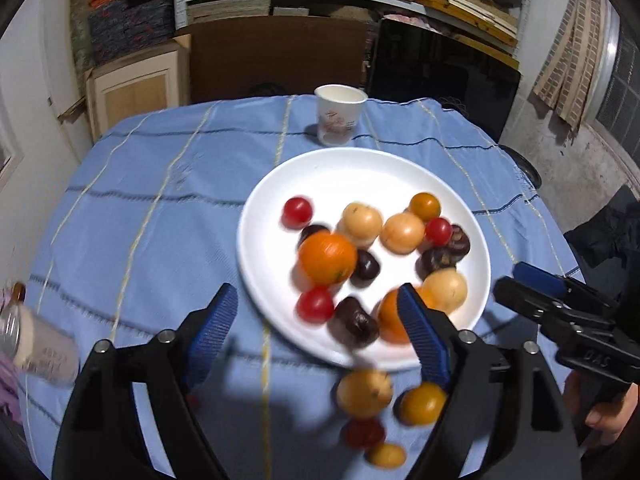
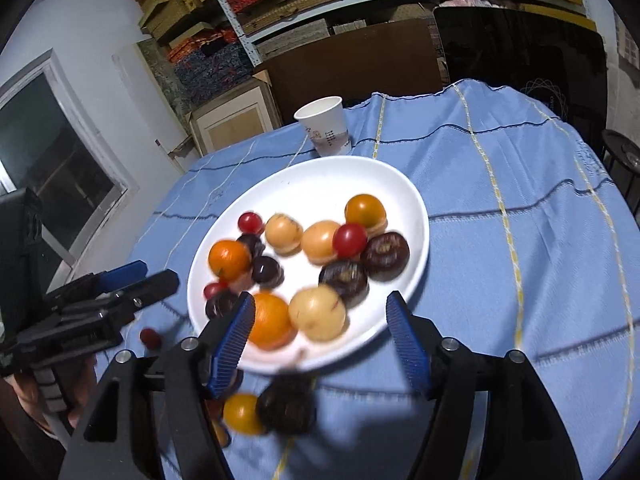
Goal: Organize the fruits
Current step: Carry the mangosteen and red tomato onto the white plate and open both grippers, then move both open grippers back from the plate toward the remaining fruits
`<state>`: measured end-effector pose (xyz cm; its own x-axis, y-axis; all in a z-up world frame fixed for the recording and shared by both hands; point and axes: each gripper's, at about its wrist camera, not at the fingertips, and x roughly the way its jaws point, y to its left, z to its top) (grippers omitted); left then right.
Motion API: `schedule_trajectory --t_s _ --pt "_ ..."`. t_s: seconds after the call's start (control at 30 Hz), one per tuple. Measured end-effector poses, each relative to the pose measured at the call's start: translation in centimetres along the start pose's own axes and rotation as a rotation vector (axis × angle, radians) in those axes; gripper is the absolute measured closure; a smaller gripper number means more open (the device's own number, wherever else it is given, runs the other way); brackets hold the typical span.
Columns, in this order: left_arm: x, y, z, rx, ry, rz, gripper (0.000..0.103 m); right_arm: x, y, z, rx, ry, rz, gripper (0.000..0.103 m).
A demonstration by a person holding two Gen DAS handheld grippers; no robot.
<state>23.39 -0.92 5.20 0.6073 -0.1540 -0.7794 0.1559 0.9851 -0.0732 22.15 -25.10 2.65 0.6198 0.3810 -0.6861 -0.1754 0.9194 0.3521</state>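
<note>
A white plate (image 1: 360,168) (image 2: 320,184) on the blue cloth carries several fruits: oranges (image 1: 327,258), tan round ones, red cherry tomatoes and dark chestnut-like ones. My left gripper (image 1: 316,292) hovers open over the plate's near rim, and nothing touches its blue pads. Below it, blurred on the cloth, are a tan fruit (image 1: 364,394), a yellow-orange tomato (image 1: 423,403) and a red one (image 1: 363,434). My right gripper (image 2: 320,300) is open too, above the plate's near edge. A blurred dark fruit (image 2: 286,402) and a yellow-orange tomato (image 2: 242,414) lie beneath it, apart from its pads.
A paper cup (image 1: 340,116) (image 2: 324,124) stands just behind the plate. A jar or bottle (image 1: 36,344) lies at the cloth's left edge. A lone red fruit (image 2: 150,336) sits on the cloth left of the plate. Shelves and boxes fill the back wall.
</note>
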Motion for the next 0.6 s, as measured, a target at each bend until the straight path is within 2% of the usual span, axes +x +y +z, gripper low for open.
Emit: schedule_trajectory --t_s 0.23,0.47,0.6 --pt "-2.8 2.7 -4.6 -0.025 -0.004 0.042 0.018 -2.3 1.1 -4.4 -0.024 0.014 -0.011 0.033" --pt "-3.8 4.5 -8.6 -0.031 0.026 0.084 0.017 -2.2 2.6 -7.8 -0.066 0.059 -0.019 0.029" --pt "-3.9 5.5 -10.3 -0.039 0.046 0.095 0.017 -1.9 3.0 -9.0 -0.068 0.061 0.008 0.029"
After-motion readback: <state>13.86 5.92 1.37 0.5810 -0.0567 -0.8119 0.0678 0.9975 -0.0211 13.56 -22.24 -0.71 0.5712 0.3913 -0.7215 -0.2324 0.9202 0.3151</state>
